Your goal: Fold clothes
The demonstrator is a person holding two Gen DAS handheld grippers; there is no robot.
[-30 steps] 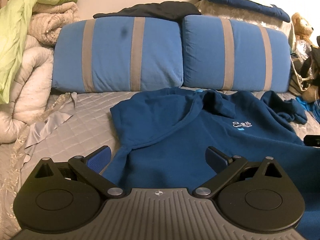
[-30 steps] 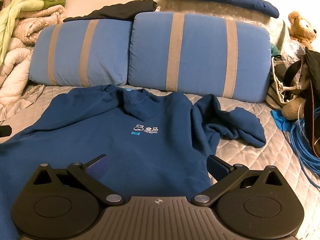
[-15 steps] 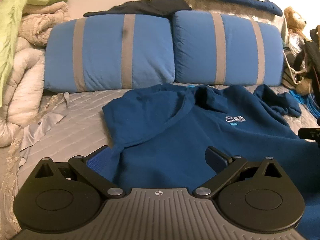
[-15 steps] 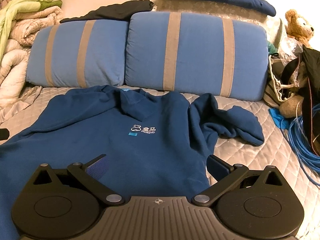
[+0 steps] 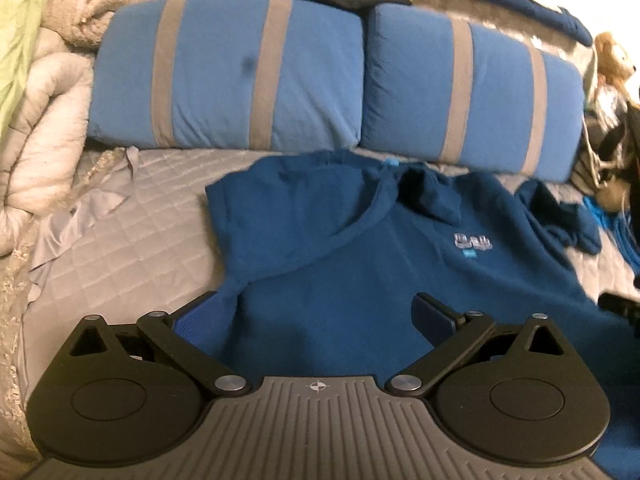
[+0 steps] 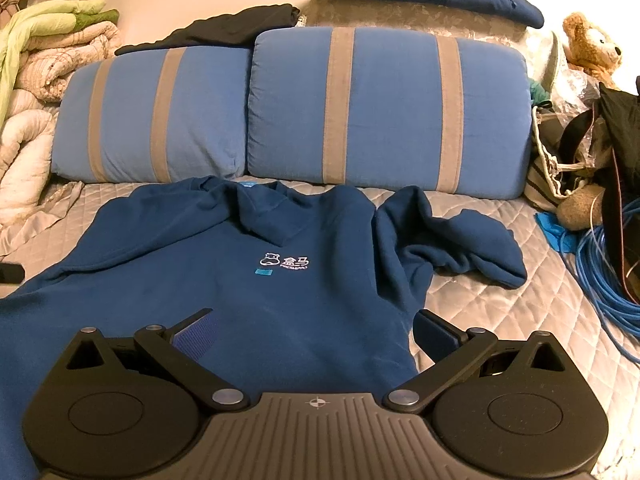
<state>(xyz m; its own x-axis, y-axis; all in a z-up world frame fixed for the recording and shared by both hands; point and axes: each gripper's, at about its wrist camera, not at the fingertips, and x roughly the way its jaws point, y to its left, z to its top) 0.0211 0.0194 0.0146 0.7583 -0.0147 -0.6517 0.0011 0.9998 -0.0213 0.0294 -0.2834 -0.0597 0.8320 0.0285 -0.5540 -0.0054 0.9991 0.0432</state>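
Two claws, both spread wide and holding nothing. Ahead of my left claw (image 5: 316, 314) and right claw (image 6: 314, 330) a dark blue fleece sweatshirt (image 6: 256, 300) lies chest-up on the grey quilted bedspread (image 6: 500, 312), collar pointing away toward two blue pillows (image 6: 380, 108) with tan stripes, hem under the claws. Its long axis runs away from me. One sleeve (image 6: 456, 240) is bunched ahead-right of my right claw.
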